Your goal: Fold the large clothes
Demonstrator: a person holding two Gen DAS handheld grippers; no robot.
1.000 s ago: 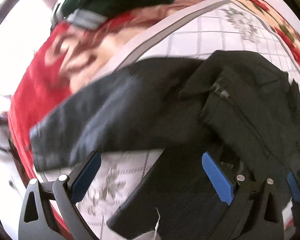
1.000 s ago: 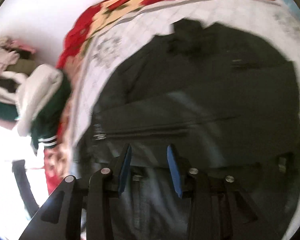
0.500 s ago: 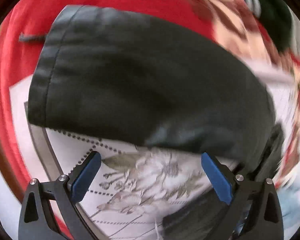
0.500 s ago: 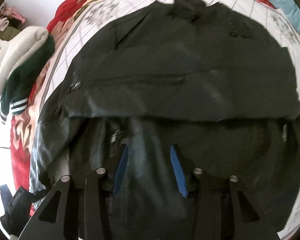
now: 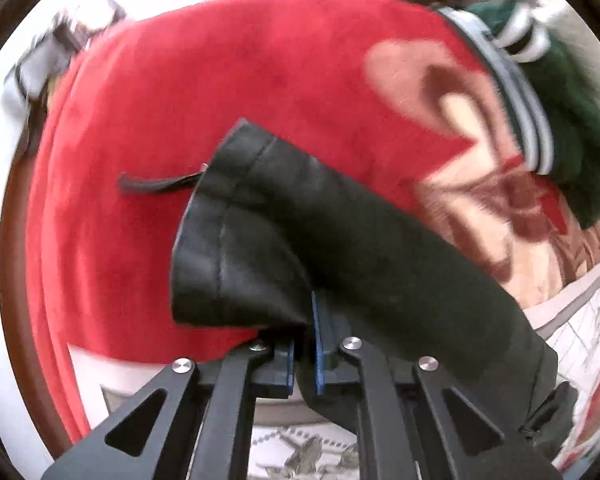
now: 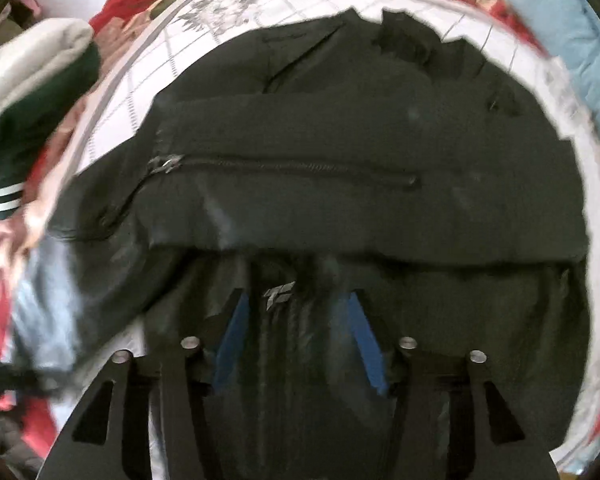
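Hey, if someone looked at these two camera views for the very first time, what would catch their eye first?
Probably the black jacket, which fills nearly the whole right wrist view, spread on a white quilted bedspread with its zipper running across. In the left wrist view, the left hand-held gripper is clamped on the jacket's sleeve cuff against a bright red blanket. The right hand-held gripper hovers open over the jacket.

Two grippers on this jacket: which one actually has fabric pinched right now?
The left gripper: its jaws are shut on the black jacket sleeve near the cuff. The right gripper hovers over the jacket body, jaws apart, gripping nothing.
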